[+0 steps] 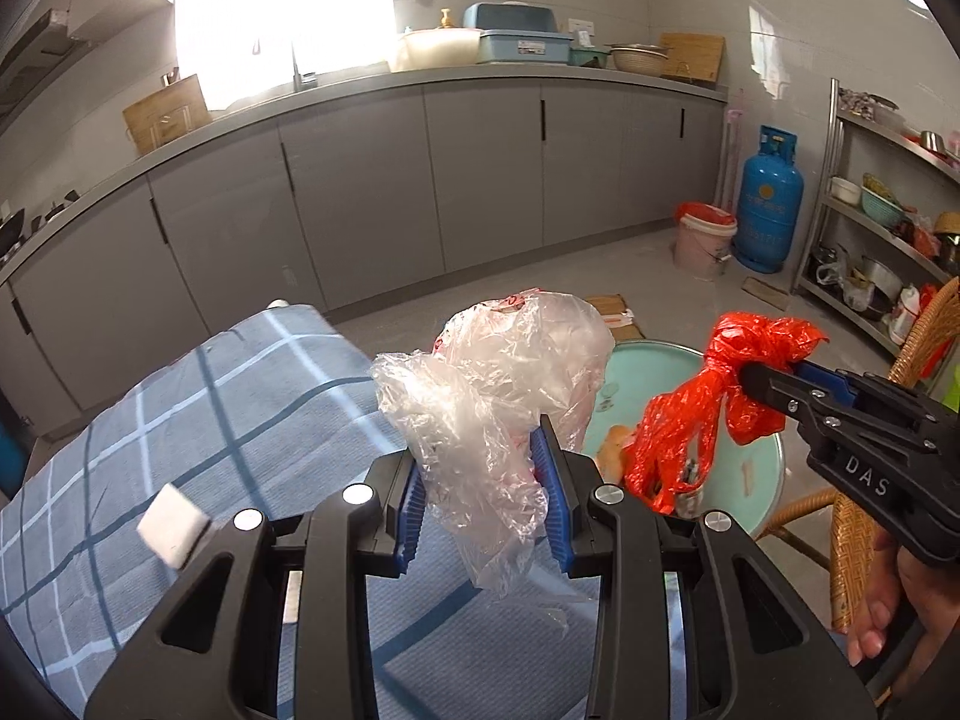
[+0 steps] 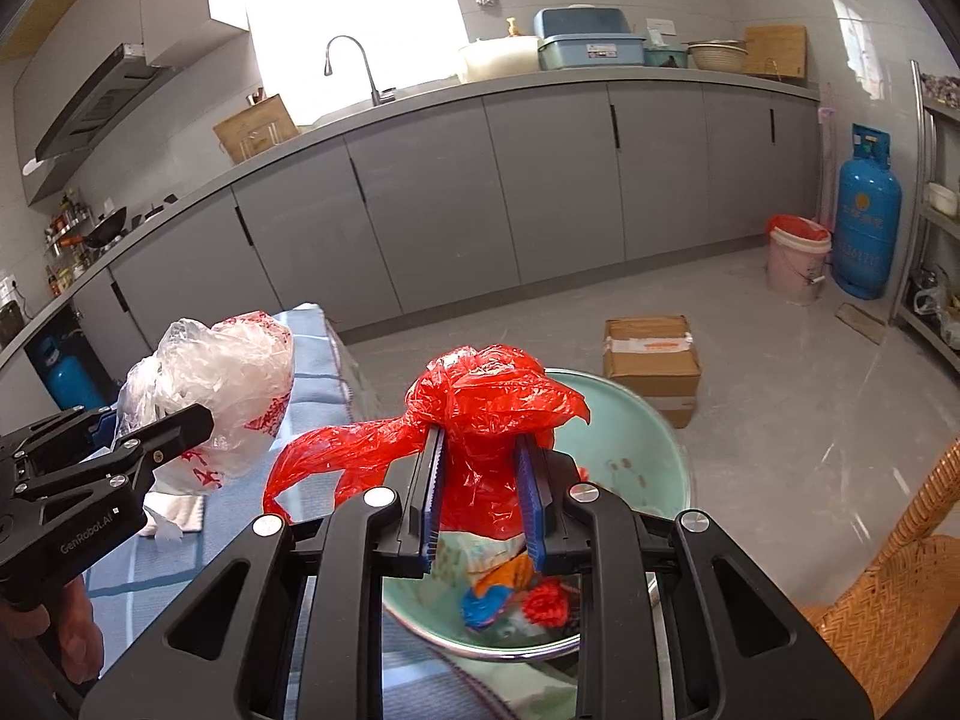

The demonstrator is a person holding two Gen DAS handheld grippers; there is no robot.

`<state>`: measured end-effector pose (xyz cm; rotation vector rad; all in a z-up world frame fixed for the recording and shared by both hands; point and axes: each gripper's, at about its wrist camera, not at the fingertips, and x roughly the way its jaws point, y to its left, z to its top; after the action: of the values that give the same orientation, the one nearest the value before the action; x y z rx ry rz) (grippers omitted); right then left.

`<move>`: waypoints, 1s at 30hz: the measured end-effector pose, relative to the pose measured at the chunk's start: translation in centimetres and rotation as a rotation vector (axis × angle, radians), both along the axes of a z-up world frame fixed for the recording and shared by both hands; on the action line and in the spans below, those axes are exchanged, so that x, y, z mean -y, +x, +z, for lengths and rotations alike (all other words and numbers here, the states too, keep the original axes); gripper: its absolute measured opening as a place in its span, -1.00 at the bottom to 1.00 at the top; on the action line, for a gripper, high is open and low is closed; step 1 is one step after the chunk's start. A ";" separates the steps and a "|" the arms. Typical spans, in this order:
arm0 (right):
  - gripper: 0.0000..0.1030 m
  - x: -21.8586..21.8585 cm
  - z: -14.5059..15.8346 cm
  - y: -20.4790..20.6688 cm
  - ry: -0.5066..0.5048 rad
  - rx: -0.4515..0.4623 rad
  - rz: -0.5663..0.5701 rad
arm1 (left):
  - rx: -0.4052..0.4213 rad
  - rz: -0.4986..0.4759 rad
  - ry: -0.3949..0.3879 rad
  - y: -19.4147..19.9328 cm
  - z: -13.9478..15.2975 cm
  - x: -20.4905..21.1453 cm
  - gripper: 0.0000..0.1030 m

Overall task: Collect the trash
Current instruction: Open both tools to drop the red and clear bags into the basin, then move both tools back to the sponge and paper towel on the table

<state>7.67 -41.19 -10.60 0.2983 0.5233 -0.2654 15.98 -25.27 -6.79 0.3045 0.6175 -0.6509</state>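
My left gripper (image 1: 486,450) is shut on a crumpled clear plastic bag (image 1: 498,372) and holds it above the blue checked tablecloth (image 1: 210,414). The bag also shows in the right wrist view (image 2: 222,372), with the left gripper (image 2: 150,426) on it. My right gripper (image 2: 480,480) is shut on a crumpled red plastic bag (image 2: 480,402) and holds it over a mint-green round bin (image 2: 636,450) with coloured trash inside. In the left wrist view the right gripper (image 1: 762,384) holds the red bag (image 1: 708,408) above the bin (image 1: 744,456).
A white folded tissue (image 1: 174,525) lies on the cloth; it also shows in the right wrist view (image 2: 174,513). A cardboard box (image 2: 651,360) stands on the floor behind the bin. A wicker chair (image 2: 888,588) is at right. A pink bucket (image 2: 798,264) and blue gas cylinder (image 2: 867,210) stand far right.
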 end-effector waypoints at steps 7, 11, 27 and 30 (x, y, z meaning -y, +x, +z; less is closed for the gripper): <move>-0.17 2.5 -1.5 0.5 -0.016 -0.020 -0.052 | -0.019 -0.052 -0.023 0.2 -1.1 3.7 0.02; 0.06 3.7 -2.3 0.2 -0.011 -0.027 -0.075 | -0.025 -0.045 -0.031 0.4 -1.5 4.2 0.37; 0.31 -0.8 -1.5 1.0 0.017 0.013 -0.013 | -0.018 0.092 -0.027 2.7 -1.9 -3.4 0.77; 0.32 -3.1 -1.3 2.4 0.013 0.010 0.039 | -0.026 0.158 -0.022 4.2 -2.0 -6.5 0.77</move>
<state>10.05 -38.05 -11.89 0.3014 0.5210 -0.2230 20.16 -18.72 -8.83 0.2246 0.6523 -0.5104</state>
